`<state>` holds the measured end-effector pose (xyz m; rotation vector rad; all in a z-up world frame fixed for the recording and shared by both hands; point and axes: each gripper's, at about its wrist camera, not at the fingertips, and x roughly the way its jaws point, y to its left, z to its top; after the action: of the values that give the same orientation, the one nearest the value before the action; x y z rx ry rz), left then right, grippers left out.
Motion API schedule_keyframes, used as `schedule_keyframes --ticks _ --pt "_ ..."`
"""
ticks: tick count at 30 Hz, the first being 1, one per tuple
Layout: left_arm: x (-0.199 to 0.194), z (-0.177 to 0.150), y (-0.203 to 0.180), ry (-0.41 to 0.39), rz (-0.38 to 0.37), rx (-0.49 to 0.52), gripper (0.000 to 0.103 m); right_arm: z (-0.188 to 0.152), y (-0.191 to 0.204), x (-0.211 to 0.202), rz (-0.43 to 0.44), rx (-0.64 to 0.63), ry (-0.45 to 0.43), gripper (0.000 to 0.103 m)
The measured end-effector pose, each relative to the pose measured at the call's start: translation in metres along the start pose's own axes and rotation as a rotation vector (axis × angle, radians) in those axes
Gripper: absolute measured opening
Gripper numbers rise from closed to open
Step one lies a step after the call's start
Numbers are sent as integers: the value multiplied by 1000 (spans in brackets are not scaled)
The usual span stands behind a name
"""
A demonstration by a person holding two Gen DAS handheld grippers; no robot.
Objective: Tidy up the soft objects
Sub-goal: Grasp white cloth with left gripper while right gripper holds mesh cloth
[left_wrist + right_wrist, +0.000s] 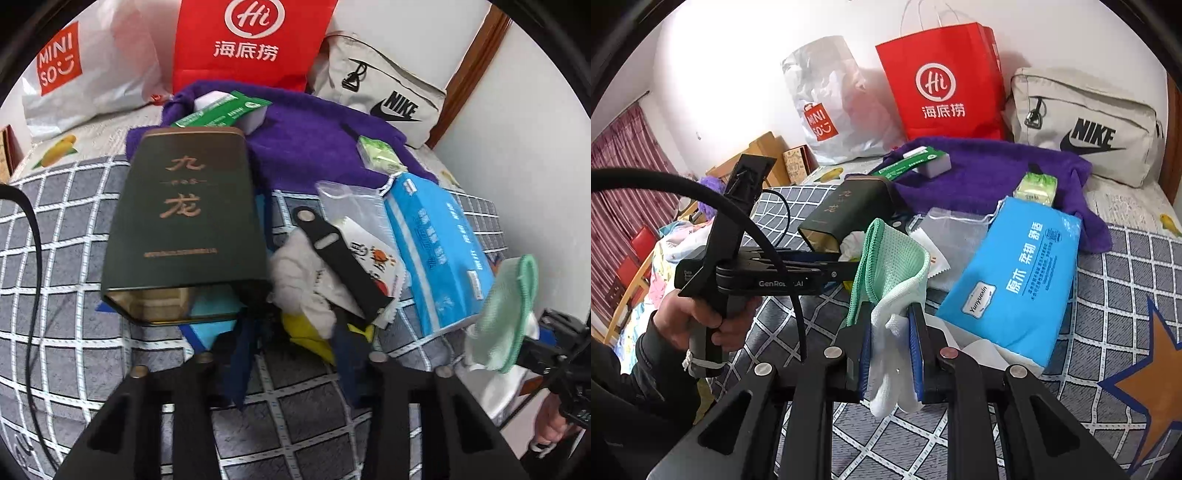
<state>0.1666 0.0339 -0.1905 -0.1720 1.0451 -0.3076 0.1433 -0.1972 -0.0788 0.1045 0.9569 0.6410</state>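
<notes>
In the left wrist view my left gripper point(297, 317) points down at a small heap on the grey checked bedcover point(74, 266). Its blue pads stand close on either side of a yellow cloth point(310, 338), the right pad against it. A crumpled white cloth point(299, 277) lies just beyond. My right gripper point(890, 350) is shut on a white glove-like cloth point(886, 373) together with a mint green mesh cloth point(892, 258), which stands up above the pads. That green cloth point(511, 314) also shows at the right edge of the left wrist view.
A dark green tin point(184, 221) lies left of the heap, a black strap point(340, 258) and a snack packet point(376, 258) across it. To the right lies a blue tissue pack point(439, 251), behind it a purple towel point(306, 144). A red bag point(251, 40) and Nike bag point(388, 99) line the wall.
</notes>
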Motion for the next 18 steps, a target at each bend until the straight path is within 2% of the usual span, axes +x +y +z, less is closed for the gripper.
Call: schedule_keyframes --ticks 9,18 --pt "-9 -1 -9 13 10 37 28 -7 -6 3 24 21 6 18" --pt "-26 -26 -14 47 12 74 29 -15 -5 3 43 25 13 19"
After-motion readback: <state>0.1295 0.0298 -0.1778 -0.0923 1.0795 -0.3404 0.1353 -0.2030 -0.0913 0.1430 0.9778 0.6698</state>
